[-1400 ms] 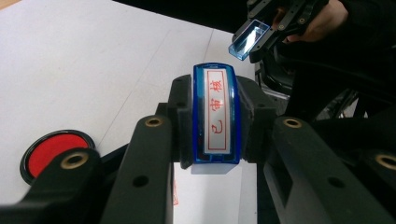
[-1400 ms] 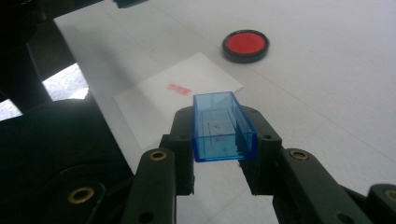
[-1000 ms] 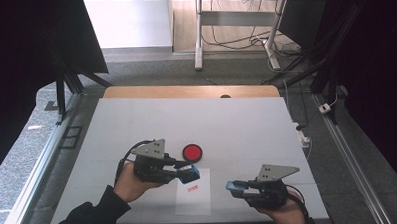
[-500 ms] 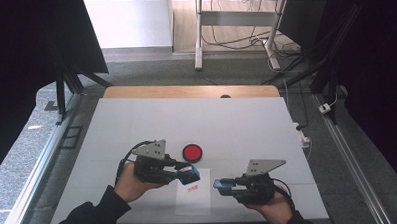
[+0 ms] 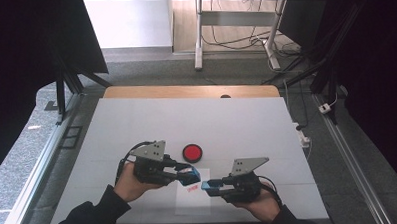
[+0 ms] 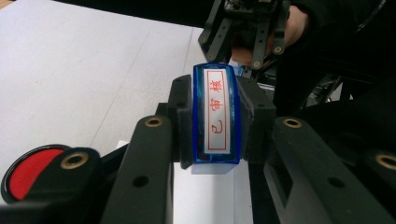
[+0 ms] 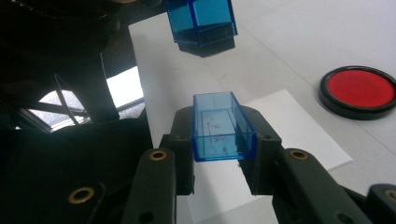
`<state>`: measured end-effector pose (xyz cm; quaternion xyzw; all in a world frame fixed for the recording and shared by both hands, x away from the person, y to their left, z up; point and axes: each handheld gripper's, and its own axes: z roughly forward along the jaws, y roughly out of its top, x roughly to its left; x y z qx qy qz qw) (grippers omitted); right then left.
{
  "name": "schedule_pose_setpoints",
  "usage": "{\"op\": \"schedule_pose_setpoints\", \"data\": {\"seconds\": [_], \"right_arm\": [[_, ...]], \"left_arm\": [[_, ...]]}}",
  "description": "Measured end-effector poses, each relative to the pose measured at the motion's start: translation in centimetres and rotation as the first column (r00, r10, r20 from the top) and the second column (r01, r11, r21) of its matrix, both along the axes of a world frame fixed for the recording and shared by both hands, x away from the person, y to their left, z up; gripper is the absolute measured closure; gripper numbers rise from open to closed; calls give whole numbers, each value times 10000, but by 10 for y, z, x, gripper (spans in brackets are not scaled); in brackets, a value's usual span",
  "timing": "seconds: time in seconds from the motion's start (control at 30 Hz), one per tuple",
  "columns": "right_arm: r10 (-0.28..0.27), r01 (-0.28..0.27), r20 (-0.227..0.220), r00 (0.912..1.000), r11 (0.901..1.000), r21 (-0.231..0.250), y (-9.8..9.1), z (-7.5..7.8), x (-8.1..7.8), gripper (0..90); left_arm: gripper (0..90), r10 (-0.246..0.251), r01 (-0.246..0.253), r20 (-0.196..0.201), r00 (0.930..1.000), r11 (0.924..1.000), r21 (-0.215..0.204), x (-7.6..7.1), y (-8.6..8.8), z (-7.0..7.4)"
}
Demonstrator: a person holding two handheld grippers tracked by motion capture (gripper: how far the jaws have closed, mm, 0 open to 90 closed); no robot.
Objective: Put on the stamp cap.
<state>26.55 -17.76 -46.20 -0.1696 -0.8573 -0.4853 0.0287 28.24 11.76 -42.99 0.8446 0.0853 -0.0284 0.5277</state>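
Observation:
My left gripper [image 5: 187, 175] [image 6: 216, 140] is shut on a blue stamp [image 6: 216, 112] whose white label carries red characters; the stamp [image 7: 201, 21] hangs just above the paper. My right gripper [image 5: 211, 185] [image 7: 219, 154] is shut on the stamp's clear blue cap [image 7: 222, 126] [image 5: 206, 185], its hollow side facing up and its inside flecked with red ink. Cap and stamp [image 5: 192, 175] sit a short gap apart over a white paper sheet [image 5: 192, 202] bearing a red imprint [image 5: 191, 188]. The right gripper [image 6: 252, 28] faces the left gripper view from beyond the stamp.
A round red ink pad [image 5: 192, 152] [image 7: 358, 91] [image 6: 28, 170] in a black rim lies on the white table [image 5: 197, 122] just beyond the two grippers. The table's wooden far edge [image 5: 191, 91] and metal side rails border the surface.
The right gripper has slid left with the cap, closing most of the gap to the stamp. The left gripper has held still.

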Motion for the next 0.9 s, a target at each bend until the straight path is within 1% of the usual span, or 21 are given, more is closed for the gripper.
{"op": "schedule_pose_setpoints", "data": {"seconds": [0.23, 0.37, 0.57, 0.7, 0.9], "right_arm": [[334, -333, -69, 9994, 9993, 159, 9, -2, 1, 683], [562, -561, -68, 9984, 9983, 160, 15, -3, 3, 683], [860, -861, 83, 9963, 9962, 162, 22, -4, 4, 682], [1036, -1039, 159, 9945, 9942, 261, 26, -4, 4, 682], [1263, -1272, 333, 9914, 9915, 269, 30, -4, 4, 682]], "left_arm": [[699, -323, 324, 236, 9992, 9995, -49, -2, -2, 0], [699, -486, 488, 355, 9982, 9988, -61, -2, -3, 0], [700, -787, 793, 476, 9958, 9968, -127, -3, -4, -1], [699, -954, 963, 484, 9943, 9952, -166, -4, -5, -1], [699, -1186, 1198, 519, 9916, 9926, -203, -5, -5, -1]]}}
